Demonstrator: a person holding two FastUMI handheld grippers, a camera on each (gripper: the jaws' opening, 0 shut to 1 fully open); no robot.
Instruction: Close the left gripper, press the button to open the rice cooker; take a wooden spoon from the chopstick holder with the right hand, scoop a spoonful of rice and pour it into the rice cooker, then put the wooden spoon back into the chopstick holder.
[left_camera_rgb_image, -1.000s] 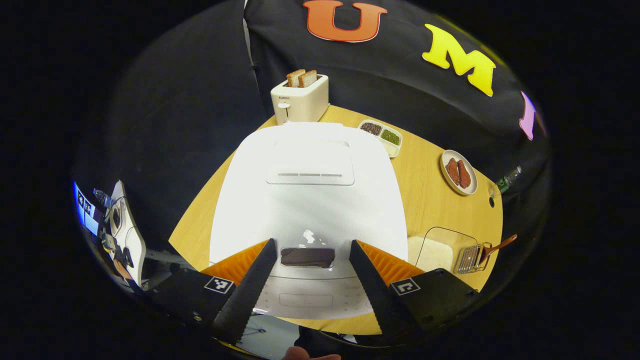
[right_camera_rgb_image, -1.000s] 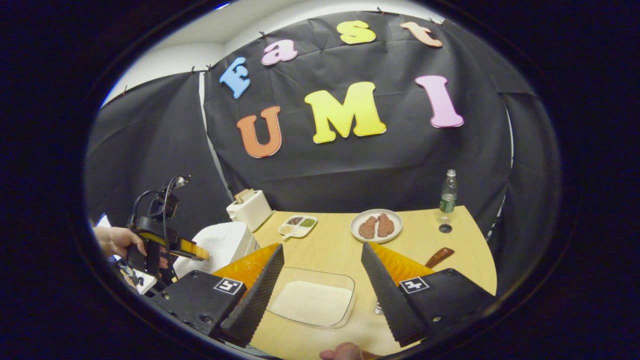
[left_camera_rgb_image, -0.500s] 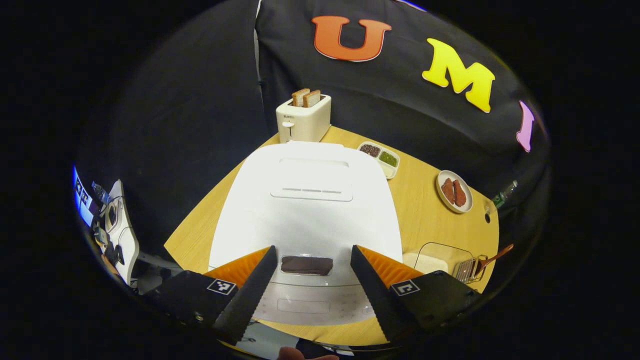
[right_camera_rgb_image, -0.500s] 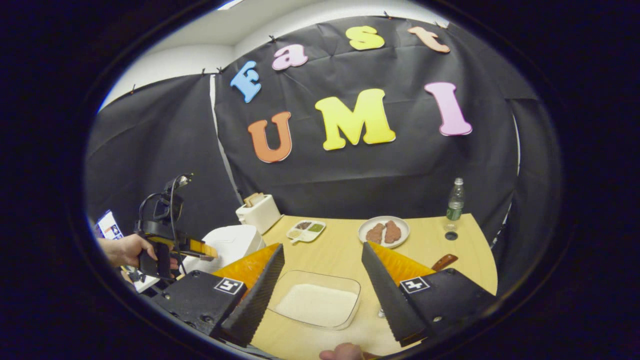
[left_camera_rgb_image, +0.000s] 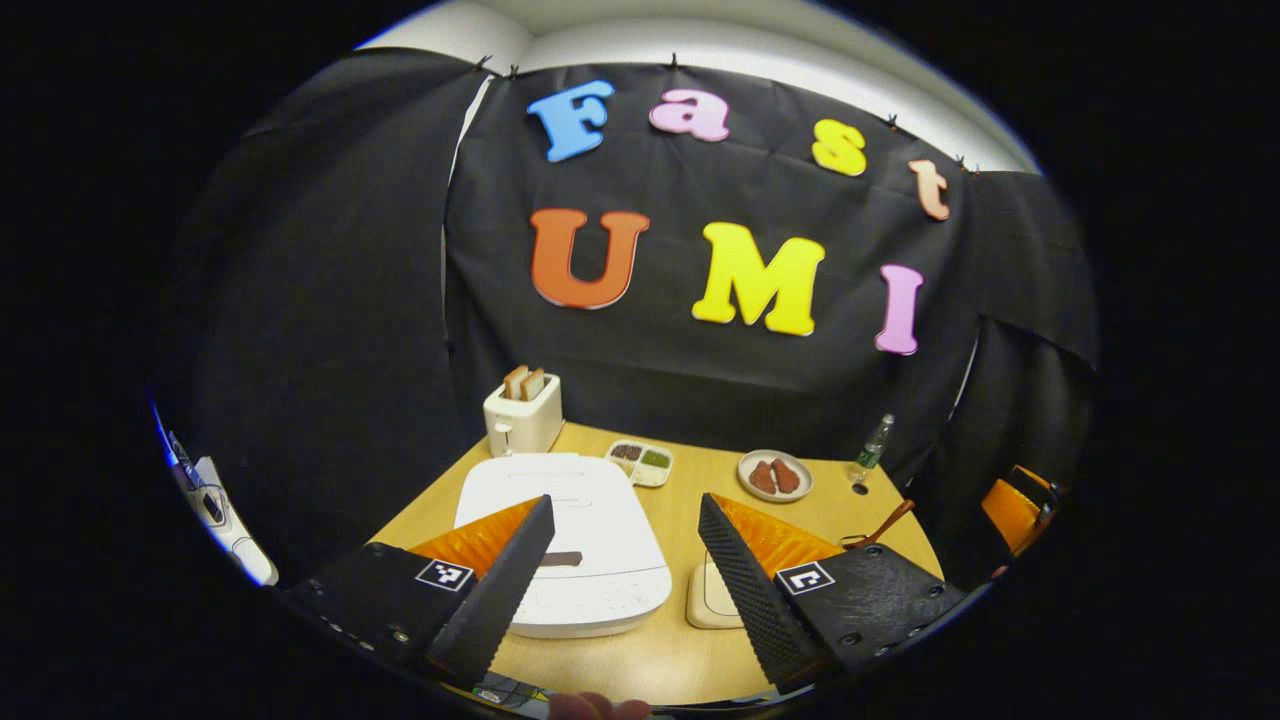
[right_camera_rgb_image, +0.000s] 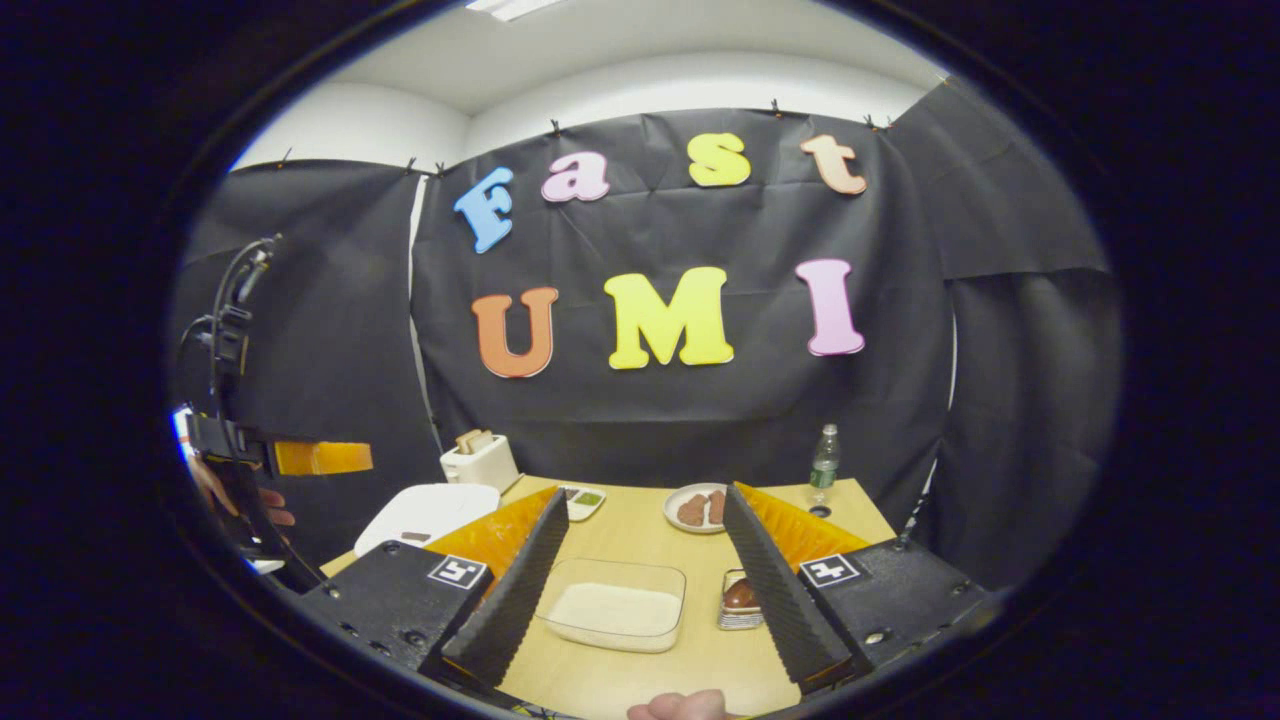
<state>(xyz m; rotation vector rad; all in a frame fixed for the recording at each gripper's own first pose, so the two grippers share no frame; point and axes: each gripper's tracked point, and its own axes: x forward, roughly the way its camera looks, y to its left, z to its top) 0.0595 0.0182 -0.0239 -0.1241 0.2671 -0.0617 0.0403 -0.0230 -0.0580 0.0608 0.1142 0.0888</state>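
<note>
Pulling back from the closed rice cooker (left_camera_rgb_image: 565, 545) at 12 o'clock, left gripper (left_camera_rgb_image: 625, 580) fingers apart, button probably unpressed.

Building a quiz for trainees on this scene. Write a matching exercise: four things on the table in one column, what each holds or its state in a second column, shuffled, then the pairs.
Things:
1. toaster
2. rice cooker
3. clear container
4. round plate

States:
A. lid shut
B. holds white rice
C. two bread slices stick up from it
D. carries two reddish-brown pieces of food

Pairs: 1-C, 2-A, 3-B, 4-D
</note>
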